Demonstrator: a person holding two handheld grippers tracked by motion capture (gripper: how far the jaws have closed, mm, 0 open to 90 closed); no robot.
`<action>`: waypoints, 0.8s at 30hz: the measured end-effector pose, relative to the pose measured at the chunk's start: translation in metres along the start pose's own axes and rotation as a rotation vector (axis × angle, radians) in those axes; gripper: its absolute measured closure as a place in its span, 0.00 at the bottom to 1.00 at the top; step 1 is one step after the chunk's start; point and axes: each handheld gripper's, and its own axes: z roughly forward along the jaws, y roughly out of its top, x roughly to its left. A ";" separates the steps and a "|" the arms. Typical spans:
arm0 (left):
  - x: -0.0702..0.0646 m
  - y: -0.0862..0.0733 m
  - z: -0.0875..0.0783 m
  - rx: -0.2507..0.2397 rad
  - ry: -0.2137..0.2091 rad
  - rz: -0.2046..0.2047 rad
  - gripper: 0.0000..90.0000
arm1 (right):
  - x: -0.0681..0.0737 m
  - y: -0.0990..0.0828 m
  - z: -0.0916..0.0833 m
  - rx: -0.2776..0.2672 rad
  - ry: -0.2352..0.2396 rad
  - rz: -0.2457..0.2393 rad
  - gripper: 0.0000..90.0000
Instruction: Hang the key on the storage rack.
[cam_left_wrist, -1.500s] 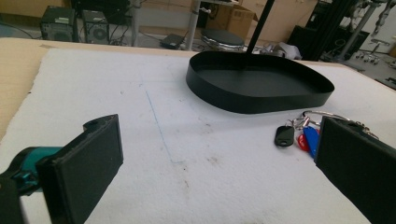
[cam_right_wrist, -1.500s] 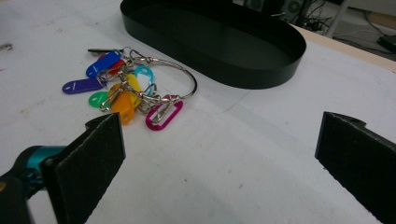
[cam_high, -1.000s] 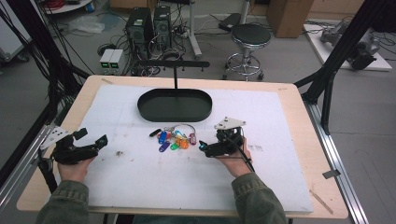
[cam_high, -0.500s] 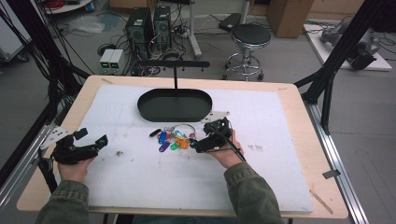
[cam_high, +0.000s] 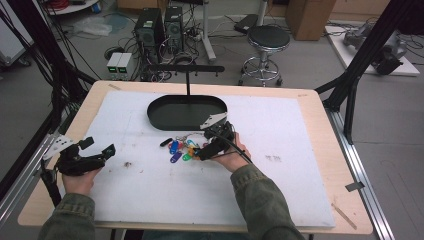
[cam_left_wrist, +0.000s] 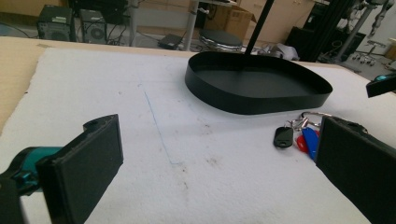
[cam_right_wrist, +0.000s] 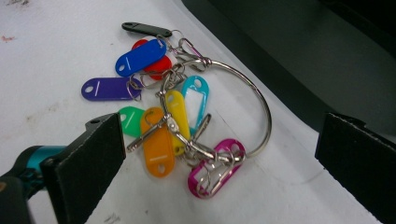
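Relative to the earlier high views, the right tool (cam_high: 202, 151) is seen displaced leftward across the tabletop (cam_high: 310, 135) until the key bunch (cam_high: 182, 149) is reached; the left tool (cam_high: 97, 146) is found unchanged near the left edge. From the right gripper view, the right tool's jaws are shown spread wide, with the key bunch (cam_right_wrist: 182, 116) lying flat on the white mat (cam_right_wrist: 56, 56) between them and touched by neither jaw. A large metal ring (cam_right_wrist: 261, 109) is seen carrying coloured tags: blue, red, purple, green, orange, yellow, cyan and pink, plus a black fob (cam_right_wrist: 144, 29). A black oval tray (cam_high: 186, 111) is seen just beyond the bunch. From the left gripper view, the left tool's jaws are likewise shown wide apart and empty, well apart from the bunch (cam_left_wrist: 294, 135).
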 end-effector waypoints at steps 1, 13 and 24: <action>0.000 0.000 0.000 0.000 0.000 -0.001 0.02 | 0.000 0.002 0.002 0.003 0.001 -0.008 0.01; 0.000 0.000 0.000 -0.001 -0.001 -0.001 0.02 | 0.006 0.024 0.023 0.116 0.047 -0.107 0.08; 0.000 0.000 0.001 0.001 -0.003 0.001 0.02 | 0.003 0.024 0.033 0.194 0.191 -0.084 0.52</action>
